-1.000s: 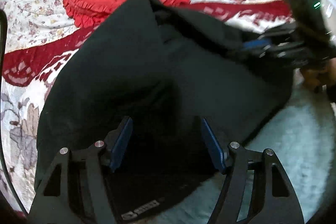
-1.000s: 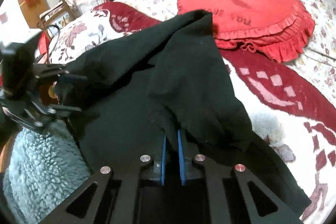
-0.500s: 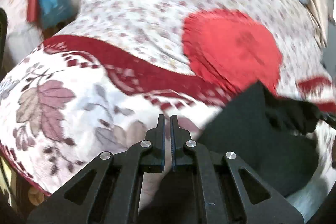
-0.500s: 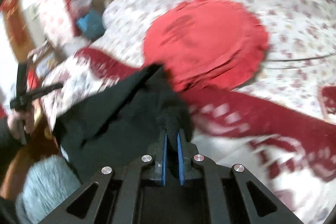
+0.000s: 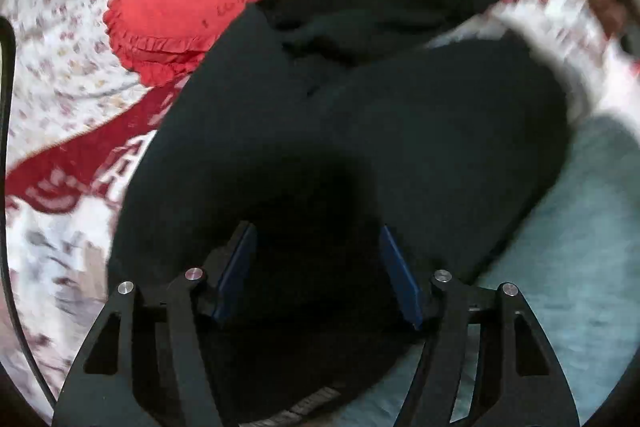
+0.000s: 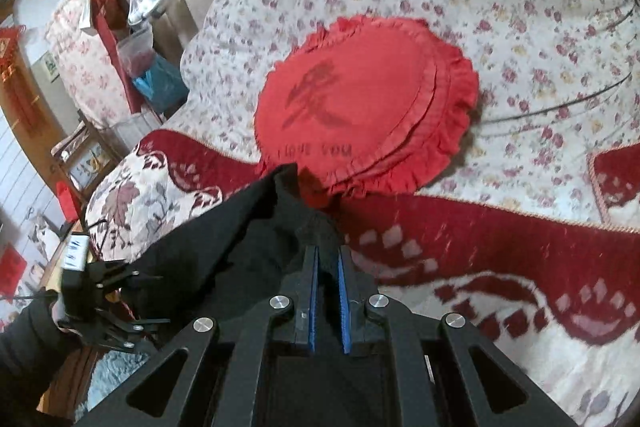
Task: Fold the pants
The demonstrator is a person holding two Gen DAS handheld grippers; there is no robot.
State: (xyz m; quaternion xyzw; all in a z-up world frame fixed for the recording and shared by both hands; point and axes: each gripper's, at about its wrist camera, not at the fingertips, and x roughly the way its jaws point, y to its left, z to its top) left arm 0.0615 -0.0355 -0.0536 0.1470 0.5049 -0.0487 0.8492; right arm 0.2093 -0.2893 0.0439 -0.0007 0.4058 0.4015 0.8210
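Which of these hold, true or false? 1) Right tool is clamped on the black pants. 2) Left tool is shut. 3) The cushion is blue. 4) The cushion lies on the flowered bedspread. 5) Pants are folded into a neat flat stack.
1) True: the right tool pinches the black pants.
2) False: the left tool has its jaws apart, opening, above the pants.
3) False: the cushion is red.
4) True: it lies on the flowered bedspread.
5) False: they hang bunched and crumpled.
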